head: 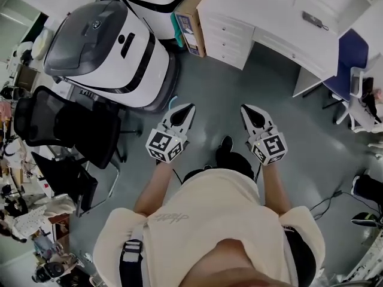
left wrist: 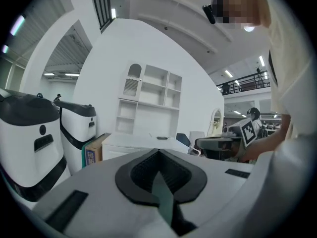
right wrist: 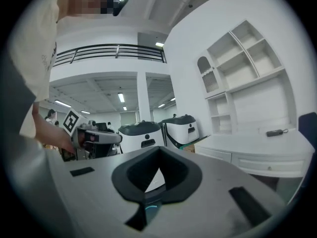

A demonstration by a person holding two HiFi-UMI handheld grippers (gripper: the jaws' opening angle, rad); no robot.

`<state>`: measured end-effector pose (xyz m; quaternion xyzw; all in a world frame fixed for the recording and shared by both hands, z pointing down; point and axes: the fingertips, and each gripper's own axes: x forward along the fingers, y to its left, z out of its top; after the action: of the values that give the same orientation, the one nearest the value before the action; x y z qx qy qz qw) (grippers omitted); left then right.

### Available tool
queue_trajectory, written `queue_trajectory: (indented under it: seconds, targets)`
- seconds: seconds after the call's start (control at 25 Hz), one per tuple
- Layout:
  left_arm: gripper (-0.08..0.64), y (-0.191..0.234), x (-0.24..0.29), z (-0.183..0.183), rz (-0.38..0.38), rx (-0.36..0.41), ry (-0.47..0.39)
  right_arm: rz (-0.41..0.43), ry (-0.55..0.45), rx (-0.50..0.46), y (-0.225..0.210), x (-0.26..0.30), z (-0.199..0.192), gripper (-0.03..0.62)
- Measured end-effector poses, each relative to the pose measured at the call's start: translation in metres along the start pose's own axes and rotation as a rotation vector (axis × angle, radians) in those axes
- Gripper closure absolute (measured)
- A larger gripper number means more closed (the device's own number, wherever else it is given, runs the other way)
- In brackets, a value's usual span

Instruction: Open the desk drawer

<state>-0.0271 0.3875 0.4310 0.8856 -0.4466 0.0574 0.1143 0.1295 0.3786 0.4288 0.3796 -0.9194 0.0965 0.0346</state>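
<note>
Above floor (head: 215, 82), apart from desk (head: 281, 17): L tool (head: 187, 107), R tool (head: 246, 108) both fully closed, empty

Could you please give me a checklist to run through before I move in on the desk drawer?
1. Desk ahead of both grippers: ok; the white desk lies beyond them.
2. Drawers closed: ok; the drawer fronts look flush.
3. Left gripper empty: ok; fingers together on nothing.
4. Right gripper empty: ok; fingers together on nothing.
5. Gripper at a drawer: not ok; grey floor separates both from the desk.
6. Where to grip a front: cannot tell; no such detail shows from here.
</note>
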Motion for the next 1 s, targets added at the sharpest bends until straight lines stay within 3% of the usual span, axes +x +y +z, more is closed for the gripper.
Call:
queue_trajectory:
  seconds: [0.32, 0.44, 0.8, 1.0]
  targets:
    - [0.560, 0.015, 0.061, 0.021, 0.020, -0.025, -0.026, 0.041, 0.001, -0.012, -0.062, 0.035, 0.011, 0.598]
    - [0.560, 0.019, 0.071, 0.026, 0.040, -0.043, -0.036, 0.067, -0.002, 0.047, -0.074, 0.040, 0.015, 0.598]
    - [0.560, 0.059, 0.081, 0.009, 0.091, -0.109, 0.003, 0.089, 0.042, 0.083, -0.091, 0.081, 0.008, 0.598]
    - [0.560, 0.088, 0.104, 0.005, 0.054, -0.122, 0.017, 0.057, 0.069, 0.094, -0.104, 0.107, 0.000, 0.598]
